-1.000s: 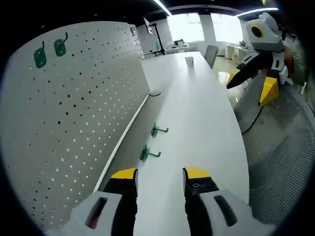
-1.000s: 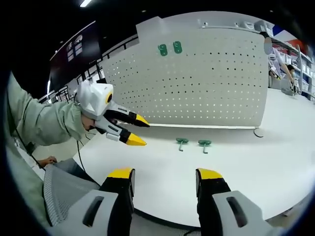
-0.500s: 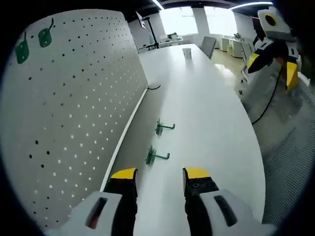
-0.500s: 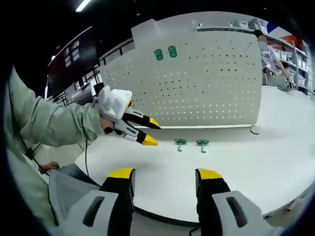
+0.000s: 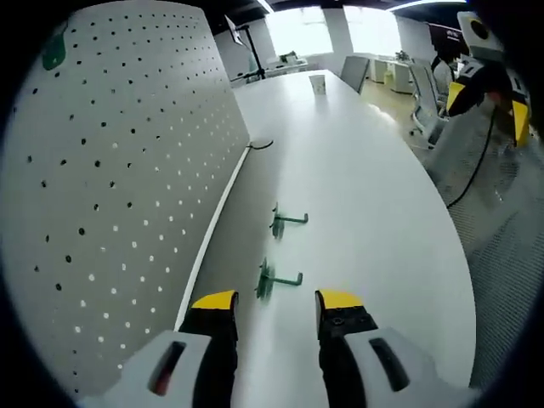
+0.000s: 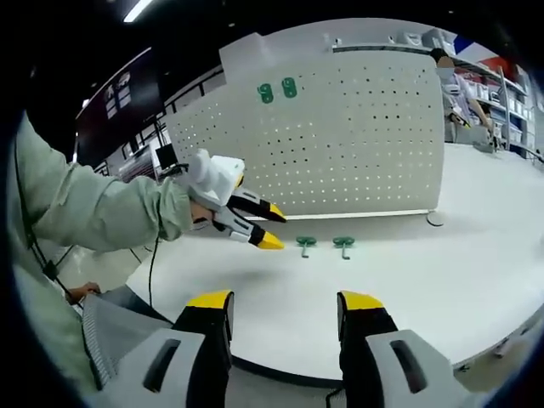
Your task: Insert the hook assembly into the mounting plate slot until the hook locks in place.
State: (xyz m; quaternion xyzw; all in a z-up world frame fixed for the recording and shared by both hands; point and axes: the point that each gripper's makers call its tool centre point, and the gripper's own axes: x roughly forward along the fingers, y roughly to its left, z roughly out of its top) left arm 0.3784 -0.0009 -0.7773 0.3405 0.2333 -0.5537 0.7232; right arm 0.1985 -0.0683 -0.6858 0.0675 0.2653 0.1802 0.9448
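White table (image 5: 365, 195), long and curved along the near edge, carrying everything. Upright along its far edge, a white pegboard (image 5: 119, 170) dotted with holes, also in the right gripper view (image 6: 365, 127), with two green hooks (image 6: 278, 89) already hung near its top. Behind the board's far end, a black cable (image 5: 262, 145) curling onto the table, and a cup (image 5: 317, 82) much farther along.

Left gripper (image 5: 276, 302) low over the table beside the foot of the pegboard, jaws apart and holding nothing; in the right gripper view (image 6: 257, 225) reaching in from the left, at the end of a pale green sleeve (image 6: 93, 212), yellow tips close to the loose hooks. Right gripper (image 6: 286, 302) back at the near edge of the table, jaws likewise spread and empty; in the left gripper view up at the right (image 5: 489, 76), off the table edge, above grey mesh (image 5: 501, 221).

Two loose green hooks flat on the table just in front of the pegboard's foot, side by side and a little apart: near hook (image 5: 276, 279) just ahead of the left jaws, far hook (image 5: 287, 221) beyond it; in the right gripper view, (image 6: 305, 245) and (image 6: 343, 245). Neither touched by any jaw.
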